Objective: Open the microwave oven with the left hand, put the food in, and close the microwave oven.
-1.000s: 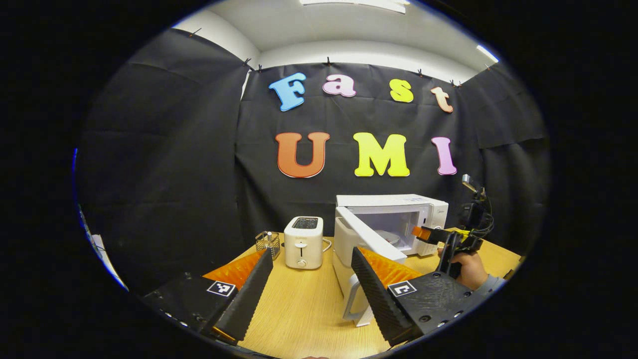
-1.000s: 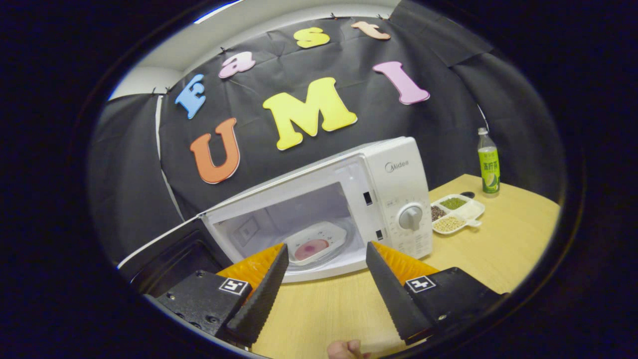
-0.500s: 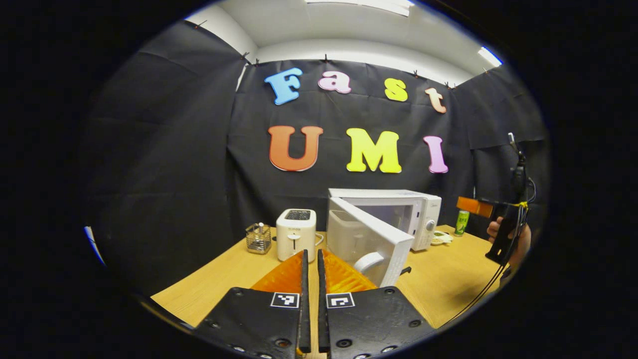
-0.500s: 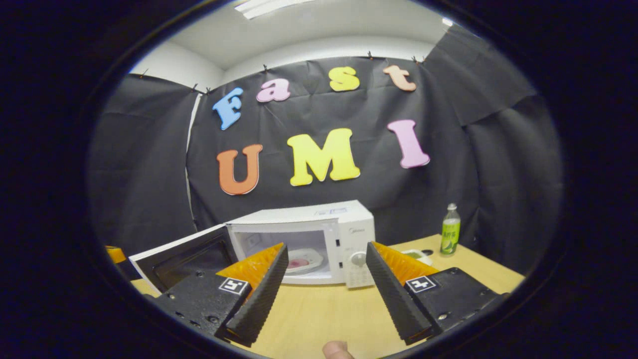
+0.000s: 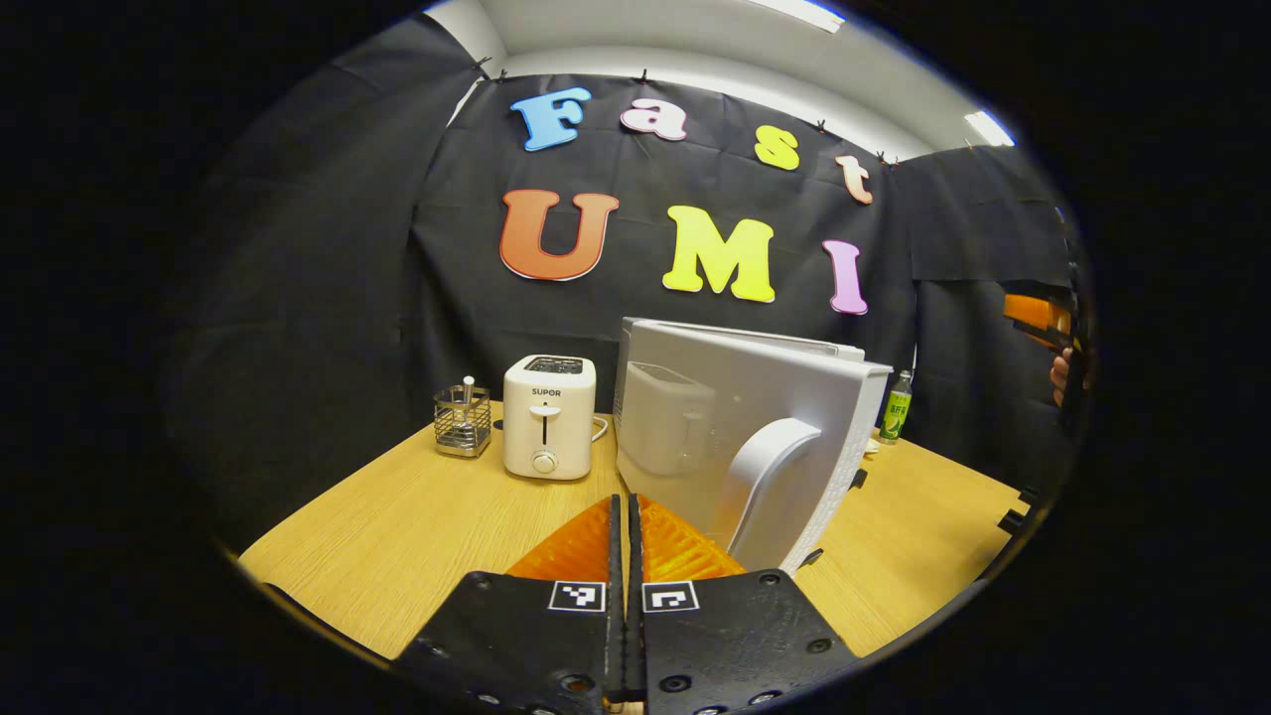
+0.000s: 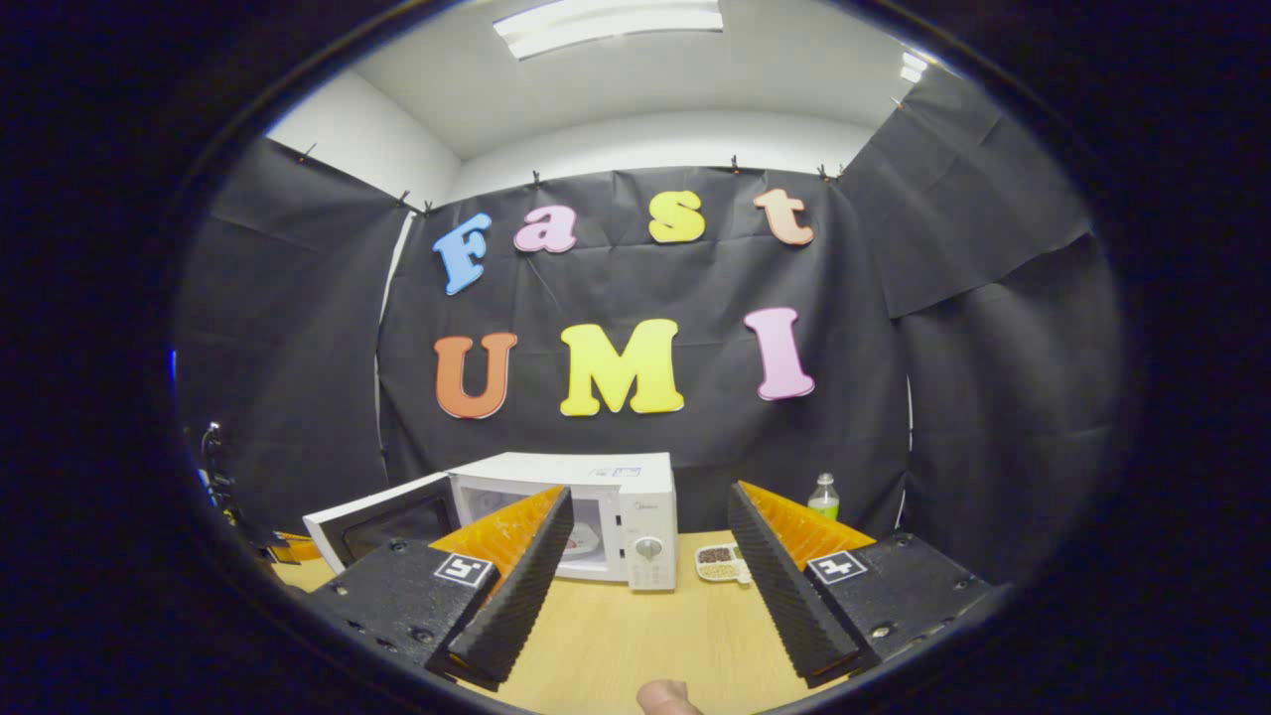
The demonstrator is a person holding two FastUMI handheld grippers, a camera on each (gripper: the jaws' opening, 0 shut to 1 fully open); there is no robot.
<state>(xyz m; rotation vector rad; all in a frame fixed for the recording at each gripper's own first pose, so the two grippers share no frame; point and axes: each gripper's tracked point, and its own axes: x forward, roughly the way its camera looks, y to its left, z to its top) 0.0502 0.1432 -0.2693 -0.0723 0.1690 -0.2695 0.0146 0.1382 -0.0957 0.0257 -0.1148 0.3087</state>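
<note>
My left gripper (image 5: 626,556) has its fingers pressed together with nothing between them, and it sits just before the outer face of the microwave door (image 5: 740,437), close to the curved white handle (image 5: 770,487). A second ago these fingers were spread beside that door; half a second ago they had already closed, and since then I have come nearer, so the door now stands large ahead of me. It is still ajar, though, to my eye, swung further toward the microwave (image 6: 596,516).

My right gripper (image 6: 640,586) has pulled well back from the oven, its fingers spread and empty. The food (image 6: 584,539) rests on its plate inside the cavity, glimpsed past the half-open door, where a second ago I was right at the opening.

So the loading looks done. What remains, I judge, is pushing the door until it latches, using my closed fingers as a blunt pusher. The toaster (image 5: 549,417) stands apart on the table (image 5: 417,516).
</note>
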